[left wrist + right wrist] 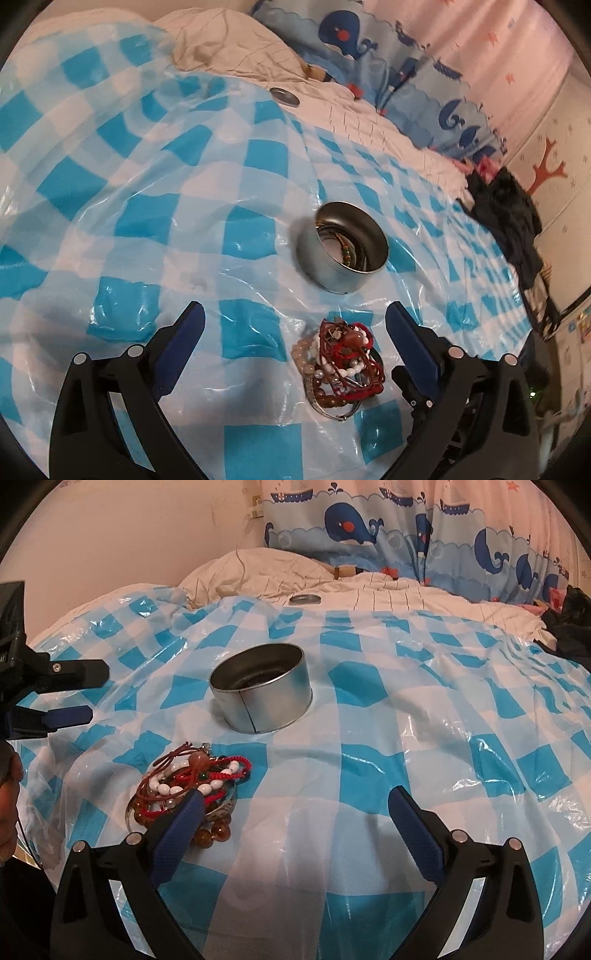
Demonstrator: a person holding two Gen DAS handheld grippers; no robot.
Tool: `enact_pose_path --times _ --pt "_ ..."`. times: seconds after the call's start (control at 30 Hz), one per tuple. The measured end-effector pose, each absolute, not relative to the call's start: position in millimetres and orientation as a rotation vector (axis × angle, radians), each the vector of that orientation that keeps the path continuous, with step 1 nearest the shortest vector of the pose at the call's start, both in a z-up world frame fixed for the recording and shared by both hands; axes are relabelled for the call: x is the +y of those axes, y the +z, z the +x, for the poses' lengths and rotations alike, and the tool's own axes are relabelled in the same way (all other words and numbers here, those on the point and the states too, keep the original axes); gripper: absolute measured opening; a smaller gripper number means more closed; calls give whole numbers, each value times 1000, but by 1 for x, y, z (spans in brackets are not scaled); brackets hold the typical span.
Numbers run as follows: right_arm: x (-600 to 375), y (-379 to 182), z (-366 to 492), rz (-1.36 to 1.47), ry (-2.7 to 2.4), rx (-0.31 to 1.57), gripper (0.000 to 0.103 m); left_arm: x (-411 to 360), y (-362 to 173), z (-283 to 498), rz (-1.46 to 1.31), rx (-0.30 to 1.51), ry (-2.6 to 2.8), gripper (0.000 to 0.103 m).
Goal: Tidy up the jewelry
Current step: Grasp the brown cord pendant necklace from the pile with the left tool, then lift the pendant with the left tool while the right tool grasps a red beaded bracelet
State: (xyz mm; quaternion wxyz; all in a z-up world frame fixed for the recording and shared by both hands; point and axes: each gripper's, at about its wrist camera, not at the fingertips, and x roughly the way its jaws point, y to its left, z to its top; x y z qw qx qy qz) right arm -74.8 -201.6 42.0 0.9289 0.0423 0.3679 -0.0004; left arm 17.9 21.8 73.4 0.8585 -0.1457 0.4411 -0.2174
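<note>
A tangled heap of bracelets [341,363], red cord, white and amber beads, a metal bangle, lies on the blue-and-white checked plastic sheet [155,206]. My left gripper [295,314] hangs open just above the heap, which sits between its fingers nearer the right one. A round metal tin [341,251] beyond it holds some beaded pieces. In the right wrist view the heap [188,786] lies at the left, and my right gripper [295,801] is open with its left finger [184,819] over the heap's edge. The tin [264,690] stands ahead. The left gripper [70,694] shows at the far left.
The tin's lid [284,96] rests on the cream quilt [229,48] at the back. A whale-print curtain [388,528] hangs behind. Dark clothing [506,221] is piled at the bed's right edge. A person's hand [9,775] is at the left border.
</note>
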Motion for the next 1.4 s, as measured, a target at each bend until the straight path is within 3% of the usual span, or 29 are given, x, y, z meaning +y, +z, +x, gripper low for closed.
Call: enact_pose_path --times 0.37,0.43,0.63,0.67,0.7,1.4 --pt "-194 36 -75 49 21 802 95 -36 50 21 -150 952 -532 91" --pt "-194 36 -75 49 24 806 95 -43 43 24 -132 969 -539 81" --pt "-194 36 -74 46 23 816 95 -53 29 25 -96 1023 -573 23" --pt "-195 36 -75 47 22 817 95 -53 32 24 -90 1020 -570 7" --pt "-195 36 -75 50 22 817 95 -51 34 23 -89 1015 -570 4" --pt "-178 49 -54 61 123 752 95 15 87 20 -398 861 -659 4"
